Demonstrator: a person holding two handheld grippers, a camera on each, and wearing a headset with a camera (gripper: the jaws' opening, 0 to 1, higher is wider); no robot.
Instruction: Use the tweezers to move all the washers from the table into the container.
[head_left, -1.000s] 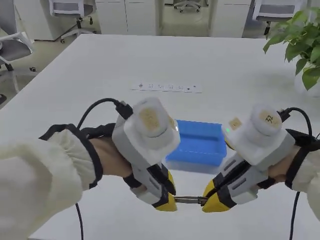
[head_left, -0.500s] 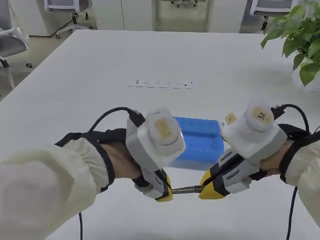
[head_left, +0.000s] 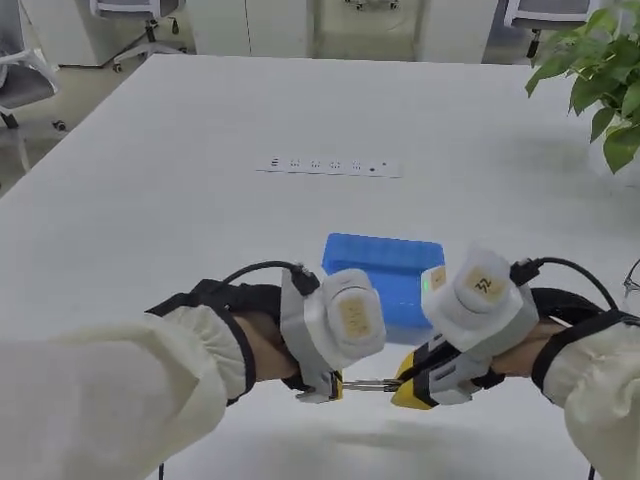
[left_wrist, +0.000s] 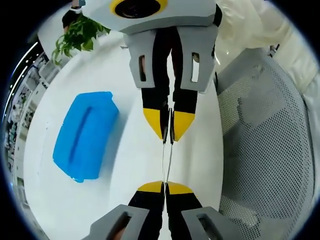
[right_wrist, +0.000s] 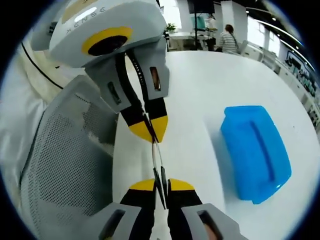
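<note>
Both my grippers are clenched on the tweezers (head_left: 370, 384) — the left gripper (head_left: 335, 386) pinches one end and the right gripper (head_left: 405, 386) the other. The tips face each other, and the tweezers span the short gap between them, roughly level, above the table (head_left: 180, 200) near its front edge. The blue container (head_left: 385, 268) sits on the table just beyond the grippers — apart from both. A mesh chair (left_wrist: 260, 125) shows past the table edge.
</note>
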